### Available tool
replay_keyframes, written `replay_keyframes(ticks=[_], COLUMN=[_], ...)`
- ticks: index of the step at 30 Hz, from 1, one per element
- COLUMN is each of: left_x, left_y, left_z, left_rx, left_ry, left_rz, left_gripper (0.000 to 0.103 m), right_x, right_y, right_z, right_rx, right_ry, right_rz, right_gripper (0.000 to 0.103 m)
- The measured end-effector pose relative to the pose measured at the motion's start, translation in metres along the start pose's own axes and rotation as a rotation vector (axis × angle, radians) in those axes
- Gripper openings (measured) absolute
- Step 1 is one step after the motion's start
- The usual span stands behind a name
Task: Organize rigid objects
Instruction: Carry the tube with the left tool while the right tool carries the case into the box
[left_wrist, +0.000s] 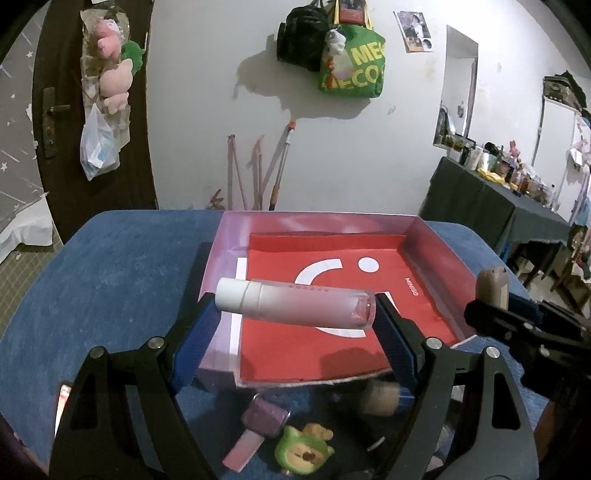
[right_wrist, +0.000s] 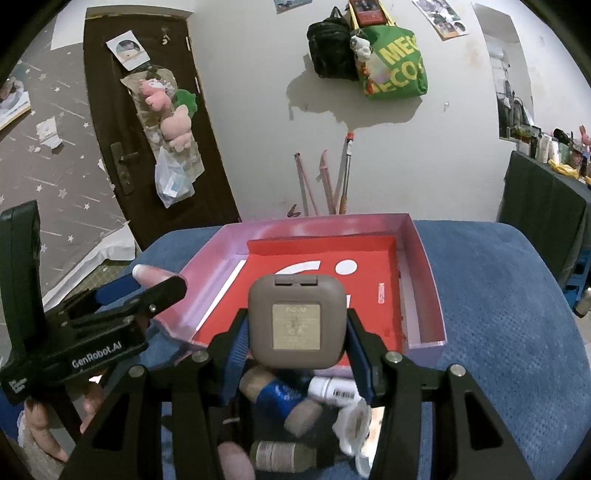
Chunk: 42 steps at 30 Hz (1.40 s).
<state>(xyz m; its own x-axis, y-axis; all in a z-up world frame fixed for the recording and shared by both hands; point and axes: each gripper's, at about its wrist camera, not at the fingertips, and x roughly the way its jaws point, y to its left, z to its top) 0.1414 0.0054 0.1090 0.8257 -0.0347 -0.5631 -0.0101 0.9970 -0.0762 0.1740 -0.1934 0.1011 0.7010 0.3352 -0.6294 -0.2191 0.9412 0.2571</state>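
1. Bottle first: the pink bottle (left_wrist: 295, 304) lies crosswise between the pads of your left claw (left_wrist: 295, 325), white cap toward the left pad, base against the right one. The claw is clamped on it end to end, and it hangs above the near half of the pink tray (left_wrist: 439, 251), over the red liner (left_wrist: 332, 350).

2. Your right claw (right_wrist: 295, 332) is clenched on the taupe compact case (right_wrist: 297, 325), held upright with its label facing the camera, just over the tray's near edge.

3. Step in hand, as I judge it: both items are lifted and on their way into the tray; neither is set down yet.

4. Next move calls for lowering each onto the liner and then releasing. The bottle is round (it will likely roll once freed), so lay it parallel to a wall, or against one.

5. Edges: the tray walls are low but upright; the near wall sits right under both claws, so clear it before you descend. In the left wrist view your right claw shows at the tray's right wall, close by, so place one item at a time.

6. Room: the tray floor shows nothing on it but the liner, with plenty of space toward the far wall.

7. Outward: more clutter waits on the blue counter (right_wrist: 498, 295) beneath the claws, including a green figurine (left_wrist: 303, 450), a white bottle (right_wrist: 334, 389) and a small purple-capped bottle (left_wrist: 255, 432).
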Motion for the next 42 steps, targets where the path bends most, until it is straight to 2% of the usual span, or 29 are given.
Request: replay_keyframes(ticks=[11,22,30,42], left_x=[0.043,0.096,0.114,0.122], left_y=[-0.002,0.005,-0.002,-0.008], left_z=[0.01,0.013,0.012,0.015], left_rx=[-0.001,-0.03,0.002,0.021], left_ry=[0.078,0.207,0.238,0.269], left_rz=[-0.009,-0.011,0.009,0.001], left_gripper=[0.082,0.082,0.082,0.082], right_x=[0.047,0.091,0.117,0.141], right_y=[-0.023,-0.046,-0.051,-0.059], right_z=[0.017,0.026,0.029,0.024], right_rx=[0.02,0.031,0.026,0.045], right_ry=[0.071,0.154,0.215,0.31], right_rz=[-0.05,-0.093,-0.092,-0.073], right_gripper=[0.052,0.052,0.052,0.052])
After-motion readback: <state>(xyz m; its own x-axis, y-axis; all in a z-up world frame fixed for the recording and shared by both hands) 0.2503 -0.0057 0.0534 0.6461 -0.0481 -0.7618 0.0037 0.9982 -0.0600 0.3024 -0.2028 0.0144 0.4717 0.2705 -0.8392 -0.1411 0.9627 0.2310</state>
